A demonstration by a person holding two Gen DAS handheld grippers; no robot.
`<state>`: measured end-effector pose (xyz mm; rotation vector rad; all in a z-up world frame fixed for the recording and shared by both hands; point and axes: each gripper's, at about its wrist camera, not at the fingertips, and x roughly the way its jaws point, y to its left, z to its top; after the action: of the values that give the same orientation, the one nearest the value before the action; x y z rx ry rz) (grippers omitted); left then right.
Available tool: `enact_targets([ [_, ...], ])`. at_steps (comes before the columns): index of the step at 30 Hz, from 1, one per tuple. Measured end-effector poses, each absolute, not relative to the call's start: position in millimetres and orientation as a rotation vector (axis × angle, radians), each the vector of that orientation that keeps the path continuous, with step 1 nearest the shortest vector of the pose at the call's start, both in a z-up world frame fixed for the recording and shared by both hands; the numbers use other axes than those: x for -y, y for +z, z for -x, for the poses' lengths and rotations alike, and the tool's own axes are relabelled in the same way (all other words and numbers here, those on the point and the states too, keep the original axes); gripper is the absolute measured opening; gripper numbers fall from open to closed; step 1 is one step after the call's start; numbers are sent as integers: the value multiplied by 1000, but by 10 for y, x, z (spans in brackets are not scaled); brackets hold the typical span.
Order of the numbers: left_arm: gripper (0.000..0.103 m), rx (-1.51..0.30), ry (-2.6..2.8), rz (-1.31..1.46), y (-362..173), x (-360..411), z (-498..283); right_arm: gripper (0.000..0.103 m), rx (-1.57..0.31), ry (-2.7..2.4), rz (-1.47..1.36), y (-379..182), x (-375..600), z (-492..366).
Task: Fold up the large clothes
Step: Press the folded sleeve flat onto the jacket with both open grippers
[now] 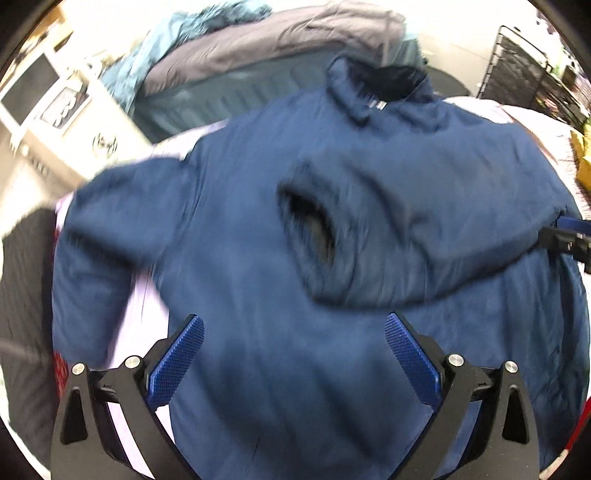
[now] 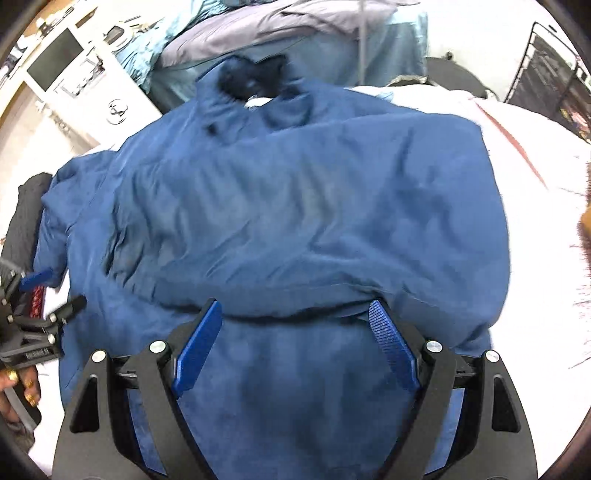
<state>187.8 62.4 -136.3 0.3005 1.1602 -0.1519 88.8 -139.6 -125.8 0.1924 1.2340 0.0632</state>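
I see the navy jacket (image 2: 280,206) spread out, one sleeve folded across its body, collar far. Both my left hand-held gripper (image 1: 293,325) and right hand-held gripper (image 2: 295,314) gape empty above it. It lies on a white bed (image 2: 517,155), grey bedding (image 2: 280,33) beyond.

Both wrist cams look steeply down, close over the blue jacket (image 1: 295,229). Left view sits leftward, right view rightward. Shared: jacket collar, bedding pile (image 2: 295,33) behind, white cabinet (image 1: 74,110) upper left.

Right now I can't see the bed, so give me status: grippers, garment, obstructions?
Left gripper and right gripper open, empty. Blue jacket flat, one sleeve folded across. Nothing blocking.
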Motion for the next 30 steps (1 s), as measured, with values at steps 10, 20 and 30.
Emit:
enact_targets([
  [10, 97, -1172, -232, -438, -1629, 47, -2274, 83, -1154, 20, -17, -890, 1281, -998],
  [20, 98, -1448, -222, -309, -2358, -123, -2472, 94, -1384, -85, 152, -1826, 1522, -1126],
  [30, 99, -1400, -229, -301, -2427, -147, -2344, 97, -1393, -200, 173, -1999, 1456, -1283],
])
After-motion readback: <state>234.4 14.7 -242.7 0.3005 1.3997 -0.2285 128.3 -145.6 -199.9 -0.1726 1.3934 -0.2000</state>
